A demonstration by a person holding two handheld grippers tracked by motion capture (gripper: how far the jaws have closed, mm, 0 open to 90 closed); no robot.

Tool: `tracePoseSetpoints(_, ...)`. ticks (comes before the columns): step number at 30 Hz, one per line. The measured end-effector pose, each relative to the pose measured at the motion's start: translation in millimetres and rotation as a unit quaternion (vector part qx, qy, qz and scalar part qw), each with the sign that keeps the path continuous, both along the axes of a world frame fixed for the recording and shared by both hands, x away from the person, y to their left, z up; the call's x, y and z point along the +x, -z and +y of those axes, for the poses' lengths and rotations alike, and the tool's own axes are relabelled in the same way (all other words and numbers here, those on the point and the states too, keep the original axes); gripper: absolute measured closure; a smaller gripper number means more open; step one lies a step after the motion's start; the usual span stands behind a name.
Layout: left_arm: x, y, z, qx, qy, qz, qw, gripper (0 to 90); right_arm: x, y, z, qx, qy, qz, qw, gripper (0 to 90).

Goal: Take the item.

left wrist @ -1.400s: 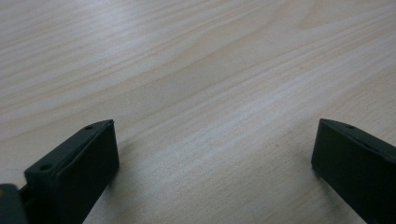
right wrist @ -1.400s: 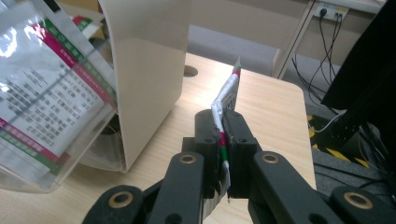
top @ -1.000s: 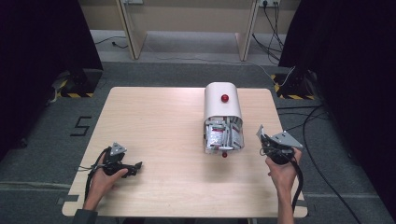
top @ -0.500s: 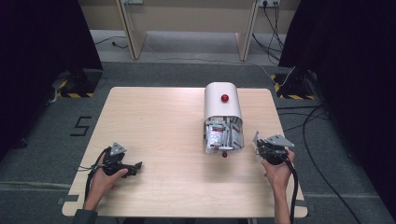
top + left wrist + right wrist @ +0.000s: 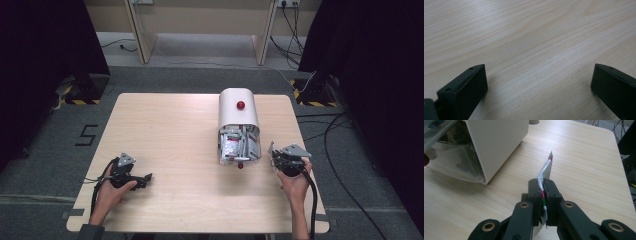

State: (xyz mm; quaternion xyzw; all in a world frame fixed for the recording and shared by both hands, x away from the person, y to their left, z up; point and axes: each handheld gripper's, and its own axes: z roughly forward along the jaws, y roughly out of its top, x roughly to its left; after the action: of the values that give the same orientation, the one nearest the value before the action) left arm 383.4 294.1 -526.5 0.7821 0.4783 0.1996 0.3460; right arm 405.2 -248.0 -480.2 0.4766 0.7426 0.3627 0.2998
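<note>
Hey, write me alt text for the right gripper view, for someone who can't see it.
The right gripper is shut on a thin silvery packet with red and green edge markings, held above a light wooden table. At upper left lies a white container on its side, shiny packets visible inside its open end.

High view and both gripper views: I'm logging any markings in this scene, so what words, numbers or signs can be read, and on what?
"5" – a dark numeral marked on the grey floor left of the table.
The packets in the white dispenser carry print too small to read.
The packet held in the right gripper shows green and red stripes, but no legible text.
</note>
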Motion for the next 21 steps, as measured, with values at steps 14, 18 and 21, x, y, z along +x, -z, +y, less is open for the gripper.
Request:
tracePoseSetpoints(14, 0.0, 0.0, 0.0, 0.000, 0.000, 0.000, 1.0000, 0.0, 4.7, 11.6, -7.6, 0.003, 0.012, 0.026, 0.9996, 74.4)
tracePoseSetpoints(18, 0.0, 0.0, 0.0, 0.000, 0.000, 0.000, 1.0000, 0.0, 6.2, 15.0, -12.7, -0.002, 0.021, 0.032, 0.9993, 70.7)
tracePoseSetpoints(21, 0.0, 0.0, 0.0, 0.000, 0.000, 0.000, 1.0000, 0.0, 7.2, 14.7, -13.8, -0.011, 0.020, 0.028, 0.9993, 70.8)
